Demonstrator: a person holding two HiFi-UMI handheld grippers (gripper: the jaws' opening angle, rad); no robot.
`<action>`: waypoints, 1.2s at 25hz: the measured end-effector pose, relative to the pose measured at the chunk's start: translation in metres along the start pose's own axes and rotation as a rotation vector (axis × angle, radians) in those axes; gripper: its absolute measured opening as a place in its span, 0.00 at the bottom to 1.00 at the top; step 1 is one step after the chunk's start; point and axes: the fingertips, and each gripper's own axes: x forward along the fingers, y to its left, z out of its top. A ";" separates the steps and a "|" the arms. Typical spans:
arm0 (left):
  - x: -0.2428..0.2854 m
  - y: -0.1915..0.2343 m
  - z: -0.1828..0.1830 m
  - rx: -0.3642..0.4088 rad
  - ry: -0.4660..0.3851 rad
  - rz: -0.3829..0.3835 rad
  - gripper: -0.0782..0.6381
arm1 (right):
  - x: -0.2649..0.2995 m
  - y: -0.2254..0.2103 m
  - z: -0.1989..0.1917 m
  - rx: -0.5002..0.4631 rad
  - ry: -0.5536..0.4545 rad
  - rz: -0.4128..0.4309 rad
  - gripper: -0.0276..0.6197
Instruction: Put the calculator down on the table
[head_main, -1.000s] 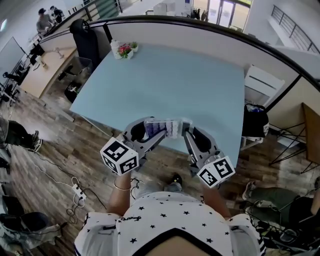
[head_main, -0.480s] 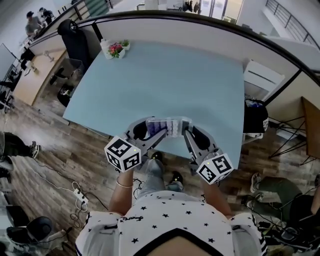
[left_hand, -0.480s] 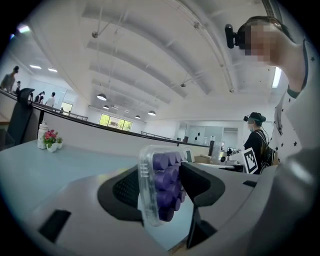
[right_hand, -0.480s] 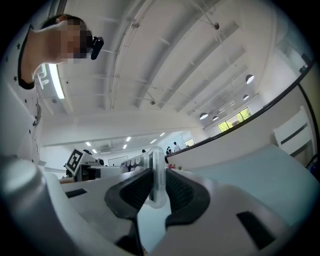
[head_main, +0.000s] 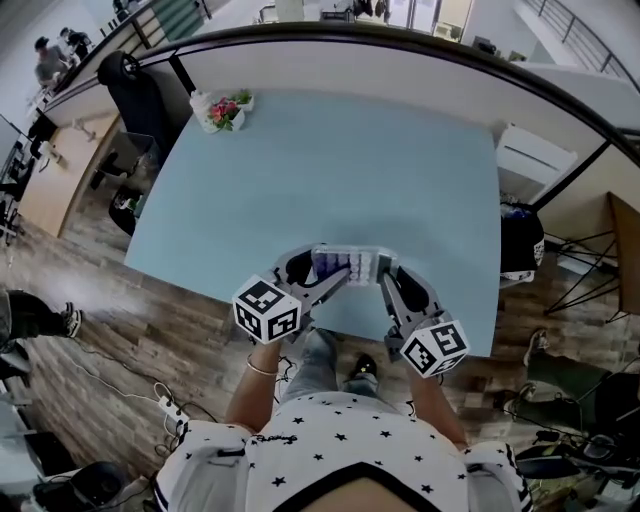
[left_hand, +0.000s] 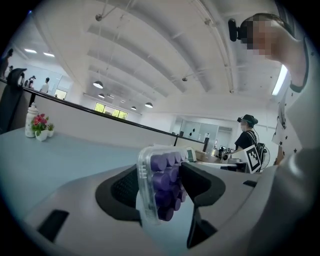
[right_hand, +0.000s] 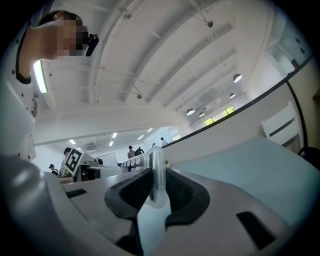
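Observation:
A calculator (head_main: 350, 266) with purple keys and a clear case hangs level over the near edge of the light blue table (head_main: 330, 170). My left gripper (head_main: 322, 280) is shut on its left end, and my right gripper (head_main: 384, 284) is shut on its right end. In the left gripper view the calculator (left_hand: 161, 182) stands on edge between the dark pads of the left gripper (left_hand: 160, 196), keys facing right. In the right gripper view only the thin clear rim of the calculator (right_hand: 157, 175) shows, pinched in the right gripper (right_hand: 156, 189).
A small pot of flowers (head_main: 222, 110) stands at the table's far left corner; the flowers (left_hand: 40, 127) also show in the left gripper view. A black chair (head_main: 135, 95) is at the left, a black bag (head_main: 520, 240) and white cabinet (head_main: 535, 155) at the right. A low wall runs behind the table.
Both grippers have carried the calculator forward and lower, from the table's near edge to a spot further over the blue top. Their hold on it looks the same.

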 end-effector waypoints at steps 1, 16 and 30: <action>0.003 0.007 -0.003 -0.004 0.009 -0.001 0.48 | 0.005 -0.003 -0.003 0.004 0.008 -0.012 0.17; 0.038 0.077 -0.060 -0.148 0.124 -0.019 0.50 | 0.053 -0.043 -0.064 0.099 0.152 -0.131 0.17; 0.062 0.092 -0.104 -0.212 0.230 -0.010 0.50 | 0.055 -0.072 -0.107 0.181 0.232 -0.224 0.18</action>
